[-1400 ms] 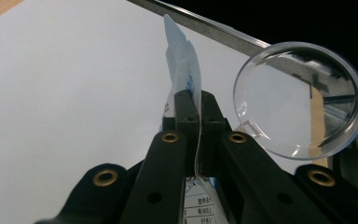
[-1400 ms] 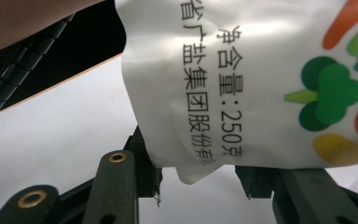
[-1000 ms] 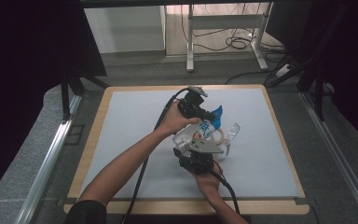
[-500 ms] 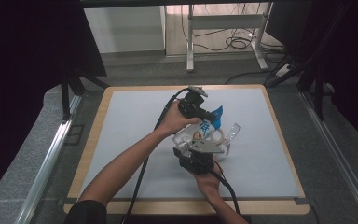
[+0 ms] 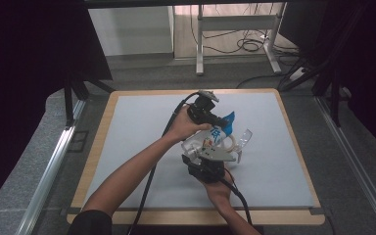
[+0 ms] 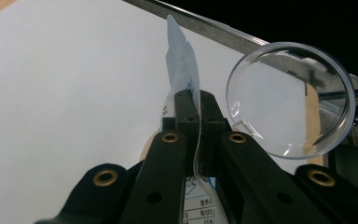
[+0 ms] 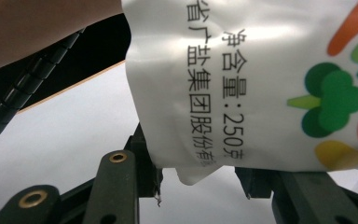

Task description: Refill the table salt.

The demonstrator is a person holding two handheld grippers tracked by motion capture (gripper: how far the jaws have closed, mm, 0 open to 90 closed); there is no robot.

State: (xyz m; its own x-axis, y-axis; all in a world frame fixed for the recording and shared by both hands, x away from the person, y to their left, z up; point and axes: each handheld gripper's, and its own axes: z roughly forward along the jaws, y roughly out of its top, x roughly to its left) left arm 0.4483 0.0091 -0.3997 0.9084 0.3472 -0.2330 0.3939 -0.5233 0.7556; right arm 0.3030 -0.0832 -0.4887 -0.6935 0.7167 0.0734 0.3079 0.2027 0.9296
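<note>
Two handheld grippers meet over one white salt pouch [image 5: 214, 136] held just above the middle of a pale grey mat [image 5: 137, 127] that covers a wood-edged table [image 5: 101, 128]. The left gripper [image 5: 219, 121], on the far side of the pouch, has its jaws pinched tight on the pouch's blue-and-white top edge, the film standing up thin between them in the left gripper view [image 6: 182, 70]. The right gripper [image 5: 210, 157], on the near side of the pouch, has its jaws spread to either side of the pouch's lower corner; the right gripper view shows the printed face [image 7: 261, 84] with black Chinese text and vegetable drawings, but whether those jaws actually press the film cannot be told. One clear round dish [image 5: 244, 139] stands tilted just right of the pouch; in the left gripper view [image 6: 291, 99] it appears face-on beside the pouch edge. Two forearms reach in from the table's near edge. Beyond the table's far edge lie dark carpet, the legs of a white stand [image 5: 235, 39] and a tangle of cables [image 5: 250, 45]; black curtains hang at both sides.
</note>
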